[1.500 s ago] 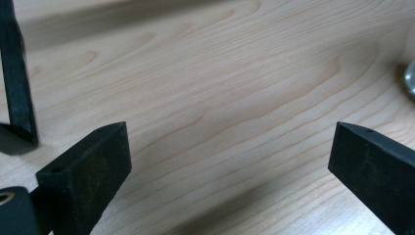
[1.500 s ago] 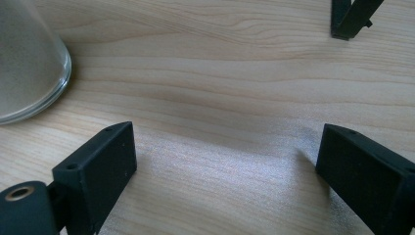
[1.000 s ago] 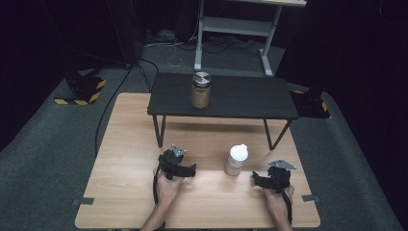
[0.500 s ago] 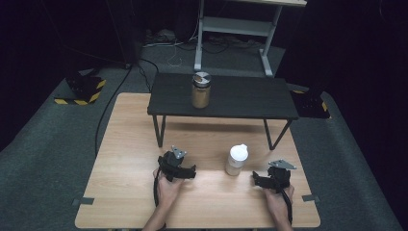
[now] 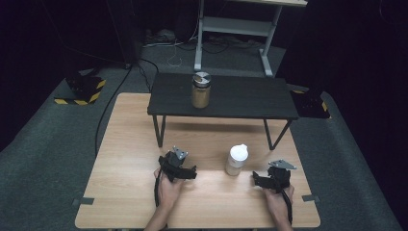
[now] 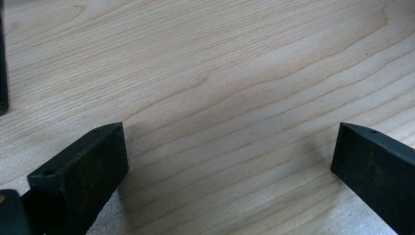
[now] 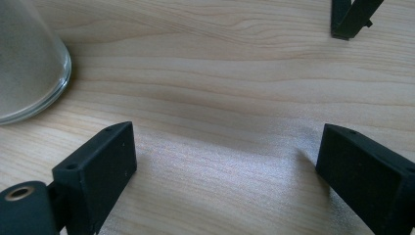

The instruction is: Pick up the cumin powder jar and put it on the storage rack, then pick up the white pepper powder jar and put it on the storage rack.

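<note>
you hold the left gripper point(image 5: 191, 173) low on the wood table point(image 5: 125, 192), near your edge of it. its jaws are wide apart, and in the left gripper view you can see bare wood between them. nothing is held there. you hold the right gripper point(image 5: 256, 179) low on the table too, off to the right, well apart from the left one. its jaws are also wide apart, with bare wood between them in the right gripper view, so it holds nothing. the white bottle point(image 5: 236, 160) stands upright on the table between your two grippers, a bit farther from you than they are. it is nearer to the right gripper, but not touching it. in the right gripper view the bottle's point(image 7: 27, 63) round bottom shows at the top left, beside the left jaw and apart from it, not between the jaws. behind the bottle stands a small black bench point(image 5: 240, 98) on thin legs, set on the far part of the table. a jar point(image 5: 201, 90) with a shiny lid stands upright on the bench, toward its left side, well apart from the bottle and from both grippers.
</note>
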Available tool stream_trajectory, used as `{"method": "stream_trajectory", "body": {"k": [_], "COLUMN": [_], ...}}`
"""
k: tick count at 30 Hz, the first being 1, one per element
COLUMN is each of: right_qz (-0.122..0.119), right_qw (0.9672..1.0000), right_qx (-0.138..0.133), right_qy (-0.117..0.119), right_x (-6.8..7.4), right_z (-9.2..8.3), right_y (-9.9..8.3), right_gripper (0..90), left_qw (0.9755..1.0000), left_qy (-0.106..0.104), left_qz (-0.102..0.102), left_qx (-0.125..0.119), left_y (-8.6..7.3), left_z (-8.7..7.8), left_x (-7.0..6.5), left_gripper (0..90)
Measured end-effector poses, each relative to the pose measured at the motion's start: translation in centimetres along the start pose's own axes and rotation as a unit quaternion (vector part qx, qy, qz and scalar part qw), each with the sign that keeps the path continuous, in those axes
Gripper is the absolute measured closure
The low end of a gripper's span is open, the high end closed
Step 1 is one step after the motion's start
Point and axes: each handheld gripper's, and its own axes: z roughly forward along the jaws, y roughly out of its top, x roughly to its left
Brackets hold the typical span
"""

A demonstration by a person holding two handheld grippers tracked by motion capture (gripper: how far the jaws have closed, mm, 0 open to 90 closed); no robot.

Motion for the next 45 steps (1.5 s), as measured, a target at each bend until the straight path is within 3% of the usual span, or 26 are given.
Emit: {"method": "stream_trajectory", "body": {"k": [35,43,45], "right_qz": [-0.003,-0.022,-0.037], "right_qw": [1.0000,0.9995,0.9988], "right_qx": [0.005,0.008,0.008], "right_qy": [0.003,0.021,0.032], "right_x": [-0.08,-0.06,0.07], "right_z": [0.16,-0.13,-0.35], "right_y": [0.26,0.14,0.09], "right_gripper": [3.5,2.8,2.8], "left_qw": [1.0000,1.0000,1.0000], "left_qy": [0.001,0.001,0.001], "left_qz": [0.000,0.000,0.000], "left_qx": [0.000,0.000,0.000], "left_y": [0.00,-0.01,-0.01], "left_z": [-0.01,-0.01,-0.01], "left_x": [-0.03,-0.04,-0.05], "left_gripper": [0.5,0.5,0.6]}}
